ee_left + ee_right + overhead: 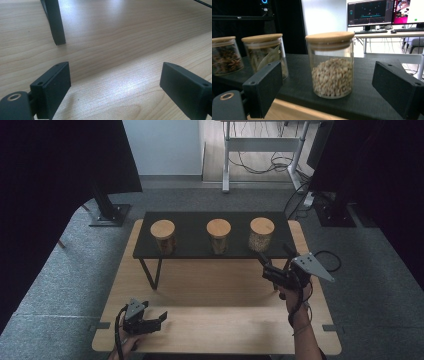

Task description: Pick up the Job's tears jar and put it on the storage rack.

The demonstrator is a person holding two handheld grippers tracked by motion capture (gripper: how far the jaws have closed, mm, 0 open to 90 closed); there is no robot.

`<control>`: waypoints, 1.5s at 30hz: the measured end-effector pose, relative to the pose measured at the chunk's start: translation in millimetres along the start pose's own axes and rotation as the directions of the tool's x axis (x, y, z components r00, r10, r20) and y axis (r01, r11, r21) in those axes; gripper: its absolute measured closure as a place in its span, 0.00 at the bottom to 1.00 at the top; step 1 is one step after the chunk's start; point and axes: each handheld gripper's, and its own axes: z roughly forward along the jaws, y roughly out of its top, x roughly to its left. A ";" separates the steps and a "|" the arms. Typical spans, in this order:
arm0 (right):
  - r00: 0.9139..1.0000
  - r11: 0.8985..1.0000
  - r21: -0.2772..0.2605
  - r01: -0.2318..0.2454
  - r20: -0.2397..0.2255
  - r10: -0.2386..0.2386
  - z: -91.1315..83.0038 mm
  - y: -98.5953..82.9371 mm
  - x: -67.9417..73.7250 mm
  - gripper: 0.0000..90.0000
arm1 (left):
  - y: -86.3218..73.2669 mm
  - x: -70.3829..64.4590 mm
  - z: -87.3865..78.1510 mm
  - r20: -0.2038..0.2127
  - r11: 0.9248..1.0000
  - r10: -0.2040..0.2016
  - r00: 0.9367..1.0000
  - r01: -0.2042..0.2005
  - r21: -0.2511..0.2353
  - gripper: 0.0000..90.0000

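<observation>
Right gripper [327, 82] is wide open facing the bean jar [331, 67], left gripper [115, 82] open too; a careless approach could topple that jar off the shelf [367, 100].

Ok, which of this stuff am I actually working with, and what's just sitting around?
In the job:
right gripper, open, lined up on the grain jar
grain jar
black shelf under it

Just there:
leaf jar
dark-filled jar
left gripper, open over the table
monitors

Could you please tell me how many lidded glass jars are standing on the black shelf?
3, in a row on the black shelf: left jar, middle jar, and right jar, which faces the open right gripper.
</observation>
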 end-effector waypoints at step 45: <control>0.994 0.970 0.240 -0.040 -0.086 0.063 -44.6 -134.6 16.3 0.10 | 0.1 -1.8 0.4 -0.004 1.000 0.008 1.000 -0.008 0.000 0.10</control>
